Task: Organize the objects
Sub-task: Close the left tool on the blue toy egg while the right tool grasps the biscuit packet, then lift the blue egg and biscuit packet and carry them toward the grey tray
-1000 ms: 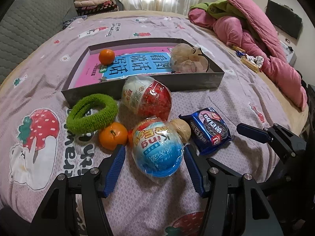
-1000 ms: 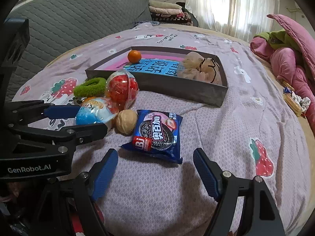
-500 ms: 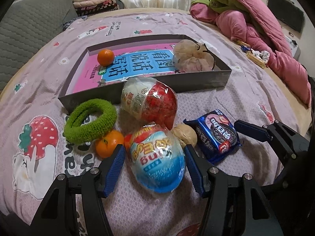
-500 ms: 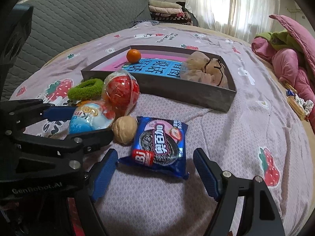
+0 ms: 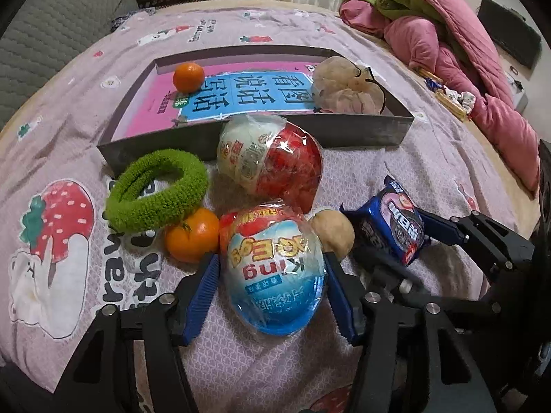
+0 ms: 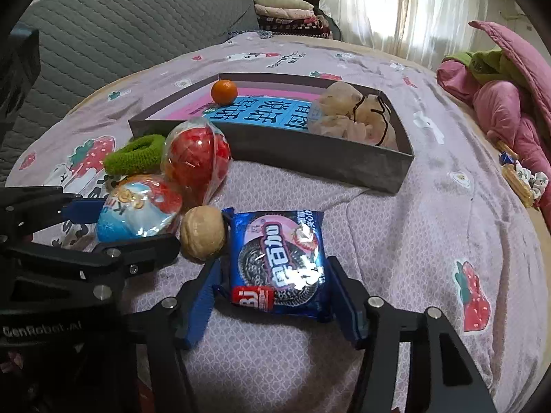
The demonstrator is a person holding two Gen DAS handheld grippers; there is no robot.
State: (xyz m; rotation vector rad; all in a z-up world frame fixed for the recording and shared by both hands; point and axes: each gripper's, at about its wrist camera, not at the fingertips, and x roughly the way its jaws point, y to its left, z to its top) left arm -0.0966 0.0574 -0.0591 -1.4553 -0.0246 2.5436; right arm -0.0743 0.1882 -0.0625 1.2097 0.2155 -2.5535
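Observation:
On the bed, my left gripper (image 5: 272, 296) is open with its blue pads on either side of a blue toy egg (image 5: 273, 275). My right gripper (image 6: 272, 296) is open around a blue cookie packet (image 6: 279, 261). A walnut (image 6: 203, 237) lies between egg and packet. A red toy egg (image 5: 272, 160), a green hair ring (image 5: 156, 189) and an orange (image 5: 191, 235) lie beside them. The grey tray (image 5: 396, 130) behind holds a pink-blue book (image 5: 241, 93), a second orange (image 5: 188, 76) and a pale pouch (image 5: 344, 89).
Pink bedding (image 5: 465, 69) is piled at the right of the bed, with small items (image 6: 520, 179) near that edge. A grey quilted headboard (image 6: 120, 34) and folded cloths (image 6: 286, 10) stand at the back left.
Both grippers have moved forward. The blue egg now sits deep between the left pads and the cookie packet between the right pads. Both jaws have narrowed a little.

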